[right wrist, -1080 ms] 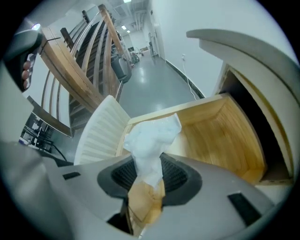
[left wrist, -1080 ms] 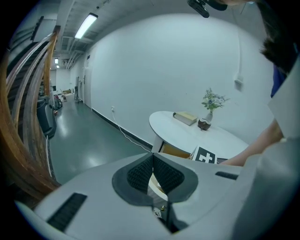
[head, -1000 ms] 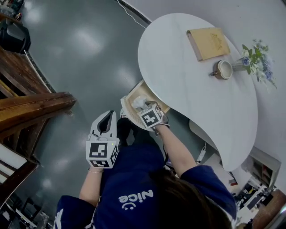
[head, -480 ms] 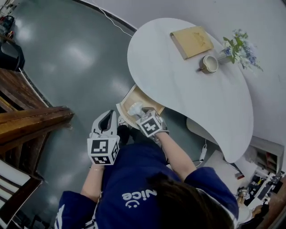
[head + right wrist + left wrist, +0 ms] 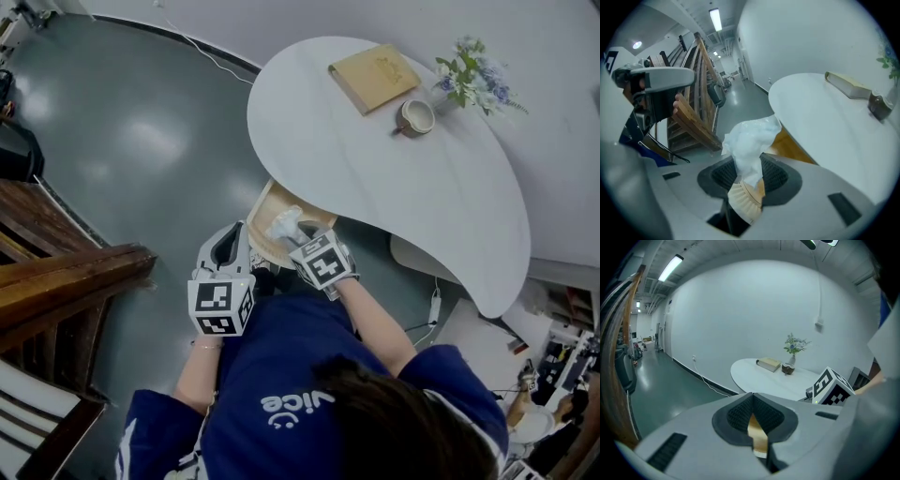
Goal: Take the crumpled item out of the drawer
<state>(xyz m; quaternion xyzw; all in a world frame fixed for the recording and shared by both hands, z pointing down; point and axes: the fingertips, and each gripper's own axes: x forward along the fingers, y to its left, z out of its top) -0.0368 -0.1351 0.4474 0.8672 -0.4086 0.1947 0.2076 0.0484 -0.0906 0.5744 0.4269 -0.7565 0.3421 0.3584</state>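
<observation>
**Wad pinched in the right gripper, over the open drawer**

Your right gripper [image 5: 749, 164] has its jaws closed on the wad [image 5: 751, 138], pinching its lower part so that most of the white crumple stands out past the tips. In the head view the wad [image 5: 284, 223] sits over the open drawer [image 5: 259, 221], which juts from under the edge of the table [image 5: 375, 178]. Your left gripper [image 5: 751, 397] hangs beside the drawer with its jaws pressed together and nothing held.

Expect the wad to be very light and soft. It looks like thin tissue or film, so it will crush rather than resist, and a loose fold could tear or pull free if it catches on the drawer rim. The pinch is low, on the bunched part. That is the place to hold it, since the flared top offers only single layers. A gentle squeeze should be enough.

Some things are hard to make out:
- No view shows whether the wad is fully clear of the drawer rim.
- The drawer's inside is mostly covered by your right gripper, so you cannot tell if anything else lies there.
- A pale pleated piece shows under the wad, deep between the right jaws, and it may be part of the wad or separate.
- A tan sliver shows behind the closed left jaws, and I cannot identify it.
</observation>
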